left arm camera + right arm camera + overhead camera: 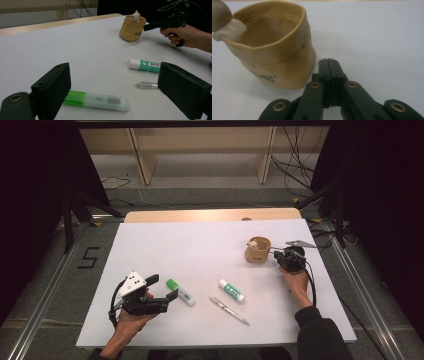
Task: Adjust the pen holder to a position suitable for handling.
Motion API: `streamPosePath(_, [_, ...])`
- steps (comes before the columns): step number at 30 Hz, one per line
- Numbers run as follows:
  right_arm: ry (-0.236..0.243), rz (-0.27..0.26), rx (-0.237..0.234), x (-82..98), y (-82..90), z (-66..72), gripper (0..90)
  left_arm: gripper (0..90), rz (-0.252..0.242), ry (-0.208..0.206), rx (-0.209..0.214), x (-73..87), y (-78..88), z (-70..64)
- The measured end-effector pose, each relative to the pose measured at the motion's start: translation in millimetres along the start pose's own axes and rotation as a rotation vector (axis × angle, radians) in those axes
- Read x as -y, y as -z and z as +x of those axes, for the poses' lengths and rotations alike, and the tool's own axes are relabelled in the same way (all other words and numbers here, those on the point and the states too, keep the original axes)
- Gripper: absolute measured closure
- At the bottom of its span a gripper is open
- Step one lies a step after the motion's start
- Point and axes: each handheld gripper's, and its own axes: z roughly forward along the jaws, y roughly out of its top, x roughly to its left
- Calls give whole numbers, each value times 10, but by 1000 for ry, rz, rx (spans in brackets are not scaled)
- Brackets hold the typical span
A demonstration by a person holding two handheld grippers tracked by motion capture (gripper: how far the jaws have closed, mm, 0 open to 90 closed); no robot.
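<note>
While the tan pouch stands upright on the far right part of the worktop, these things show:

Tan pouch point(258, 251): an open-topped soft bag with dark lettering low on its side, rim folded over; a small pale figure point(253, 244) sits at its rim on the left side as the high view has it.
Right gripper point(276, 255): jaws pressed together with nothing between them, their tips just beside the pouch's right side; in the right gripper view the closed tips lie close to the pouch's lower wall, and whether they touch it I cannot tell.
Right hand point(296, 280): wrapped round the gripper's body, dark sleeve behind it, forearm lying over the worktop's right part.
White glue stick point(231, 290): lying flat near the middle, green label, white cap, well apart from the pouch.
Pen point(229, 310): silver, lying flat just in front of the glue stick, aslant.
Green-capped stick point(180, 292): translucent body, lying flat left of the pen.
Left gripper point(162, 287): jaws wide apart and empty, held low over the near left, the green-capped stick just beyond its tips.
Left hand point(132, 312): gripping that gripper from beneath.
Worktop point(180, 240): white sheet over a pale wooden top.
</note>
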Motion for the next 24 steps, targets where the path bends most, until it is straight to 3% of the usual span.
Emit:
streamPosePath(18, [-35, 56, -6, 3, -128, 118, 900, 112, -1, -8, 0, -3, 2, -8])
streamPosePath(24, [-21, 75, -14, 6, -173, 200, 900, 112, -3, -4, -1, -3, 0, -4])
